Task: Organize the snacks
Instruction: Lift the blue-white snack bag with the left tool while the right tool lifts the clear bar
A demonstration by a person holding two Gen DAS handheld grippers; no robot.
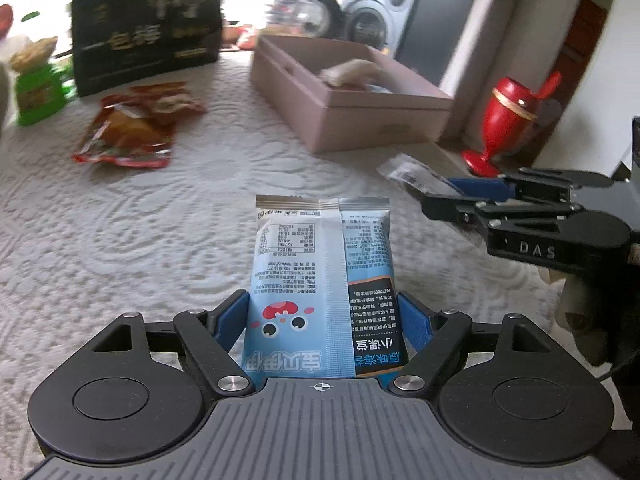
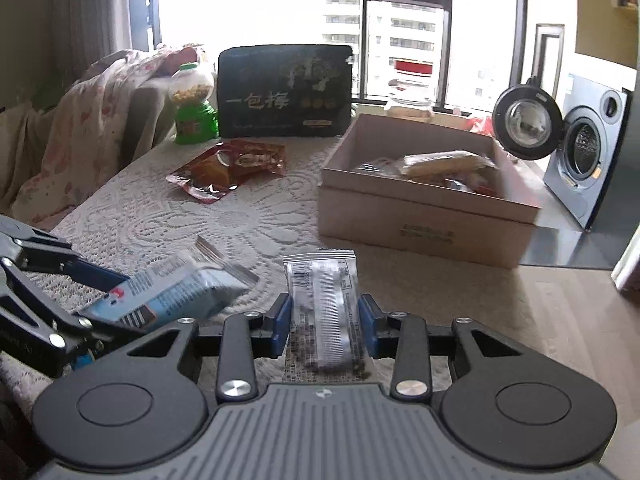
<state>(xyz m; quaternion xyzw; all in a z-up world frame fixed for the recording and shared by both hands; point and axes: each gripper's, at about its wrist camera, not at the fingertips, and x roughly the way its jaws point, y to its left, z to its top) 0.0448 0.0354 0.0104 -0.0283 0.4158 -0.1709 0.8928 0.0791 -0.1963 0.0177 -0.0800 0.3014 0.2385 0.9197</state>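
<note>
Tools (image 1: 325, 320) (image 2: 325, 322) grip two packets (image 1: 322, 276) (image 2: 324, 312).

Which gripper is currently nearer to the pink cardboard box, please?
Right, probably. The right gripper, holding a clear packet, sits just short of the pink cardboard box; the left gripper, holding a blue packet, is farther back, left.

Window (image 2: 404, 20) backlight blown out; left view motion-blurred.
</note>
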